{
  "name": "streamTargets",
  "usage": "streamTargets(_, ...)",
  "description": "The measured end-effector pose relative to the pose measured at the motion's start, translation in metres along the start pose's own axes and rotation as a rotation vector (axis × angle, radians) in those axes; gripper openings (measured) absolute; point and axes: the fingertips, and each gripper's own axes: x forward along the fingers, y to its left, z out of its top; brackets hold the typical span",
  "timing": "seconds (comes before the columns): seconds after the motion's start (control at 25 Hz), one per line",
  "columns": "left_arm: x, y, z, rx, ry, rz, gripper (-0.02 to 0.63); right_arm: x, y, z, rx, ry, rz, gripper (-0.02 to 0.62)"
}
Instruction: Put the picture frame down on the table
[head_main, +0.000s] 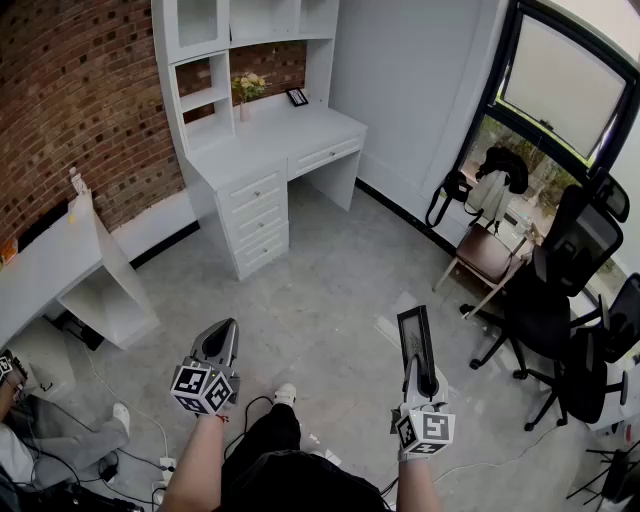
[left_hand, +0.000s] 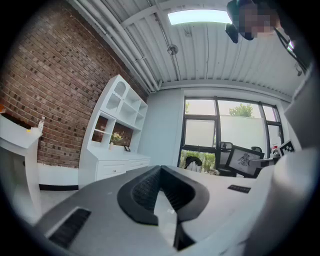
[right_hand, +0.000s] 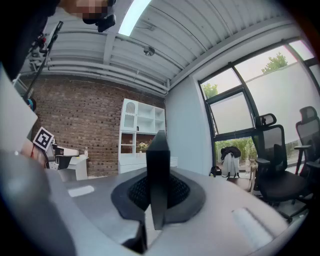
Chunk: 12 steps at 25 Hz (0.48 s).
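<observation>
Indoors, setting: a room with a grey floor (head_main: 330, 290) and a brick wall (head_main: 70, 110), where a person stands with a tool in each hand.
Arms: the left forearm (head_main: 195, 465) and the right forearm (head_main: 417, 487) are bare, stretched forward side by side and held apart.
Left gripper (head_main: 222, 335): it points ahead and slightly up over the floor. Its own view shows the jaws pressed together at the tips with nothing between them.
Right gripper (head_main: 421, 385): it points forward, with the jaws clamped on the near end of the picture frame (head_main: 415, 345).
Frame, position: it is held in the air above the floor, well apart from the white desk (head_main: 300, 135).
Frame, direction: the long axis runs straight out from the jaws and away from the person. The far end tips a little to the left in the head view.
Frame, from the right gripper view: it shows edge-on as a narrow dark slab standing upright between the two pads.
Desk: it stands against the far wall under white shelves. A vase of flowers (head_main: 247, 88) and a small dark stand-up frame (head_main: 297, 97) sit on top.
Right of the room: black office chairs (head_main: 560, 290) are near the window (head_main: 560, 90).
</observation>
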Motion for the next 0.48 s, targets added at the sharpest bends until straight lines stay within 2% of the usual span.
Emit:
streamTargets(0.28,0.073,0.022,-0.004,-0.012,0.024,-0.022,0.002,0.070,-0.015,-0.012,0.013,0.025,-0.019,0.012)
streamTargets(0.48,0.131,0.054,0.013,-0.012,0.019,-0.028,0.002,0.139,-0.013,-0.008,0.020,0.019,-0.021,0.012)
